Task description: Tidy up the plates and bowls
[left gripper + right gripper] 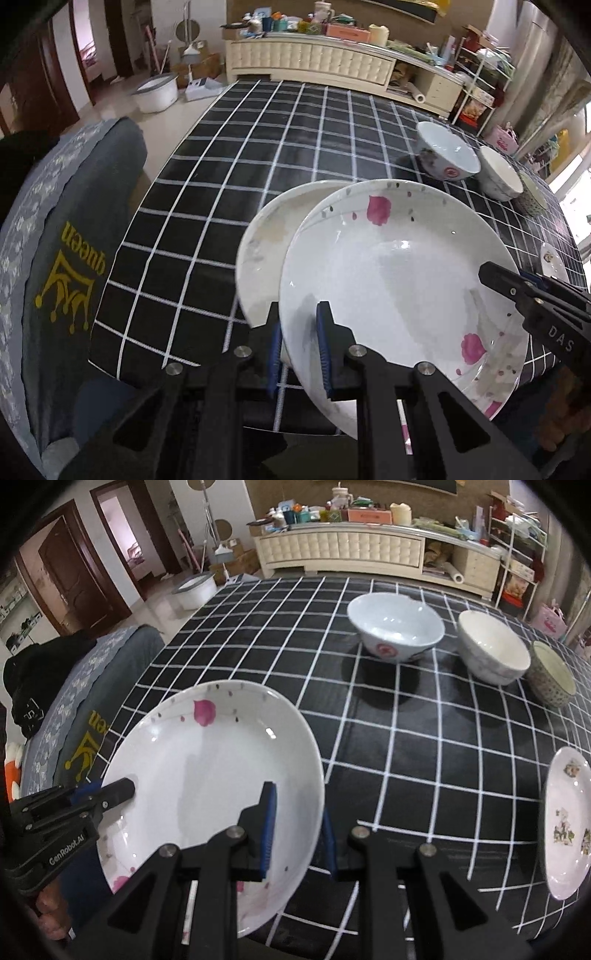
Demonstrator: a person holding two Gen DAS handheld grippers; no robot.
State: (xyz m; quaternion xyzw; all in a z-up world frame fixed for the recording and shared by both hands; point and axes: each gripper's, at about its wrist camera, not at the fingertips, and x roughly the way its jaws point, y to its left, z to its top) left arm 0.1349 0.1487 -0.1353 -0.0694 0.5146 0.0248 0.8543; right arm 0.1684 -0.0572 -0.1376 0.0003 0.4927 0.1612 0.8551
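Observation:
A white plate with pink flowers (399, 280) is held above the table by both grippers. My left gripper (299, 350) is shut on its left rim. My right gripper (299, 834) is shut on its right rim; the plate also shows in the right wrist view (207, 775). A second white plate (266, 240) lies just under and left of it on the table. Three bowls stand at the far right: a pale blue one (395, 626), a white one (493, 648) and a green-patterned one (552, 674). A small decorated plate (565, 823) lies at the right.
The table has a black cloth with a white grid (406, 746). A grey cushioned chair with a gold crown print (70, 266) stands at the table's left edge. A cluttered cream sideboard (369, 548) stands behind, and a white tub (195, 589) sits on the floor.

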